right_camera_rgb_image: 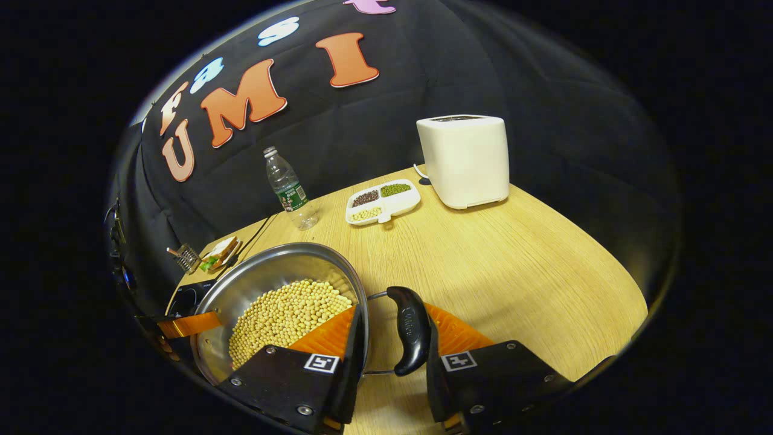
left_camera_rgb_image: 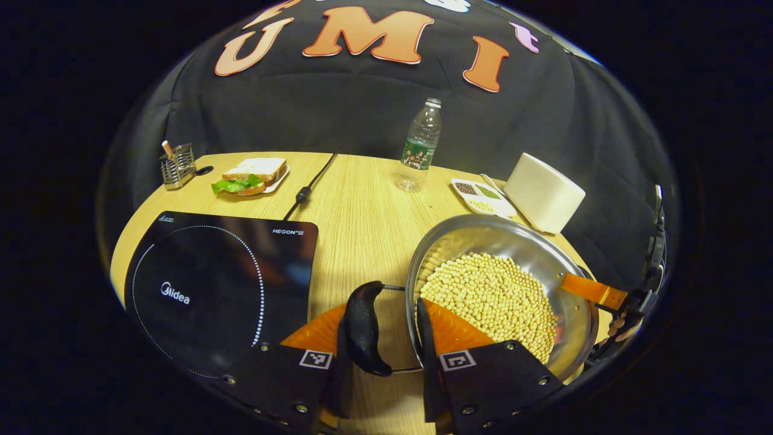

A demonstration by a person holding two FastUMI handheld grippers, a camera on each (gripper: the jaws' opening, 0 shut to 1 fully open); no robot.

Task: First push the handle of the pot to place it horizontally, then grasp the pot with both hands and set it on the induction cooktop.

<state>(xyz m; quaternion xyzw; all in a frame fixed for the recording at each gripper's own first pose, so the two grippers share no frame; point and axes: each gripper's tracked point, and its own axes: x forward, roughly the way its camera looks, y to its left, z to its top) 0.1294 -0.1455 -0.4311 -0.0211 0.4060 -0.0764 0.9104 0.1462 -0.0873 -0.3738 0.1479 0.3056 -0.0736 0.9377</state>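
Observation:
A steel pot (left_camera_rgb_image: 483,232) holding soybeans (left_camera_rgb_image: 489,302) is on the right of the wooden table. My left gripper (left_camera_rgb_image: 384,308) straddles one black side handle (left_camera_rgb_image: 365,329). One finger is outside the handle and the other is inside the rim, shut on them. My right gripper (right_camera_rgb_image: 394,320) clamps the opposite handle (right_camera_rgb_image: 410,335) and the rim of the pot (right_camera_rgb_image: 266,272) in the same way. Each view shows the other gripper at the far rim. The black induction cooktop (left_camera_rgb_image: 211,284) lies flat to the left of the pot. I cannot tell whether the pot's base touches the table.
A water bottle (left_camera_rgb_image: 420,148), a divided dish of beans (left_camera_rgb_image: 483,196) and a white toaster (left_camera_rgb_image: 543,193) stand behind the pot. A sandwich on a plate (left_camera_rgb_image: 250,175), a metal holder (left_camera_rgb_image: 177,164) and the cooktop's cable (left_camera_rgb_image: 311,184) sit behind the cooktop.

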